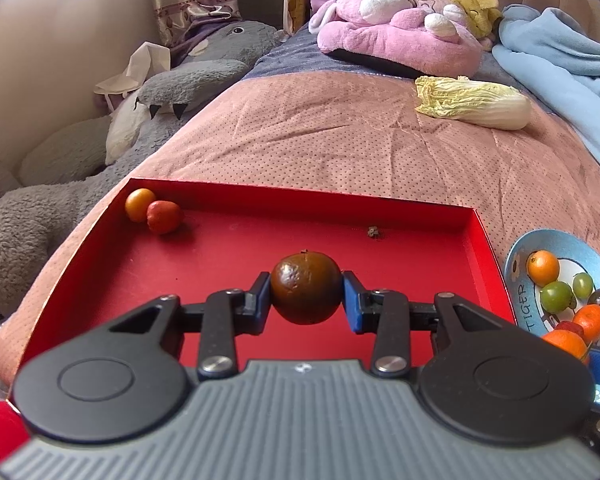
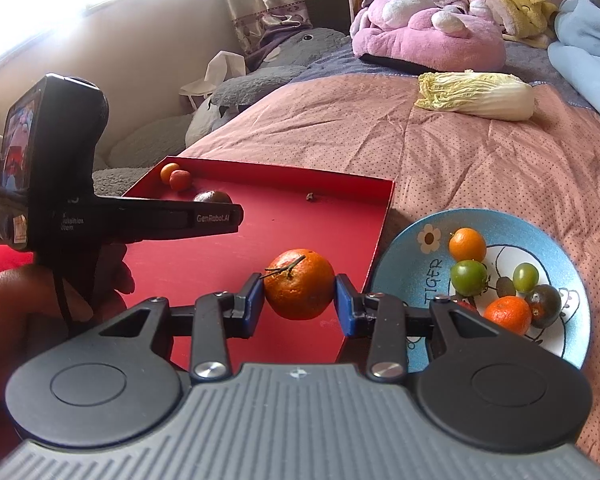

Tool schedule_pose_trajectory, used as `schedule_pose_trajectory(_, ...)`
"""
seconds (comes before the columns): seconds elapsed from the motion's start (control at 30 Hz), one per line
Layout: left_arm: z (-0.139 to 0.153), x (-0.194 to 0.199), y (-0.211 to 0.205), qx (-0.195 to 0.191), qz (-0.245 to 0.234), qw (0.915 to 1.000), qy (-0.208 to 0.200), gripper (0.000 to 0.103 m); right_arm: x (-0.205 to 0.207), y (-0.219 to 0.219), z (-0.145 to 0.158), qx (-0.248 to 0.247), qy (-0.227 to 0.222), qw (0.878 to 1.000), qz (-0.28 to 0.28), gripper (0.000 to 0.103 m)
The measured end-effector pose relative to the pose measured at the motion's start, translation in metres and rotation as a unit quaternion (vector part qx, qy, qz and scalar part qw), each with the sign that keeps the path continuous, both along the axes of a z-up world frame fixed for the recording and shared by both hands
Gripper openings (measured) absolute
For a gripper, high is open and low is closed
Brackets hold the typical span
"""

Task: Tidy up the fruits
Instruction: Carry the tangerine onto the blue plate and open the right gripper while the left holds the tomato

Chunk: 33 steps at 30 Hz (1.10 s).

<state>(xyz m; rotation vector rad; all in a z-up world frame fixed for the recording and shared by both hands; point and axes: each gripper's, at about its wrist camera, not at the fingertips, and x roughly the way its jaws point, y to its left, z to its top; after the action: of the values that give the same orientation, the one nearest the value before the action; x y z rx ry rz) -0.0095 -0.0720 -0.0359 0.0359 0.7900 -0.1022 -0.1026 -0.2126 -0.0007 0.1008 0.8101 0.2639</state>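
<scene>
1. The left gripper [image 1: 306, 294] is closed narrowly on a dark brown fruit [image 1: 306, 288]; both blue pads press its sides, and it hangs over the red tray [image 1: 236, 264].
2. The right gripper [image 2: 300, 298] clamps a tangerine [image 2: 300, 284] the same way, stem side turned up, above the tray's near right part.
3. In the tray's far left corner a small orange fruit [image 1: 139, 205] and a red fruit [image 1: 164, 217] lie touching each other. A tiny dark scrap [image 1: 373, 232] sits near the far wall.
4. Just right of the tray stands a blue plate [image 2: 412, 256] marked "TIGER". On it lie two orange fruits, two green ones and a dark one; a bit of red shows behind the right gripper's linkage.
5. Tray and plate rest on a pink bedspread [image 2: 380, 140]. Farther back a cabbage [image 2: 476, 96] lies on it, well apart from both.
6. In the right wrist view a hand [image 2: 24, 312] holds the left gripper's handle at the left edge.
</scene>
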Motion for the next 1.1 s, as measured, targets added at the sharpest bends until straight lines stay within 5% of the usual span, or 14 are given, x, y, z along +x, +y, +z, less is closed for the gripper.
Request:
schedule_pose_trajectory(0.33,-0.002,-0.001,-0.010,0.005,-0.014,0.9999,-0.001,0.040,-0.008,-0.025,-0.005,-0.001,0.001,1.000,-0.021,0.044)
schedule_pose_trajectory(0.7,-0.003,-0.005,-0.018,-0.002,-0.036,0.9993,-0.003,0.040,-0.019,-0.096,-0.026,-0.040,0.007,0.991,-0.127,0.044)
schedule_pose_trajectory(1.1,0.003,-0.010,-0.033,-0.016,-0.085,0.9959,-0.026,0.040,0.043,-0.136,-0.052,-0.051,-0.013,0.982,-0.180,0.044)
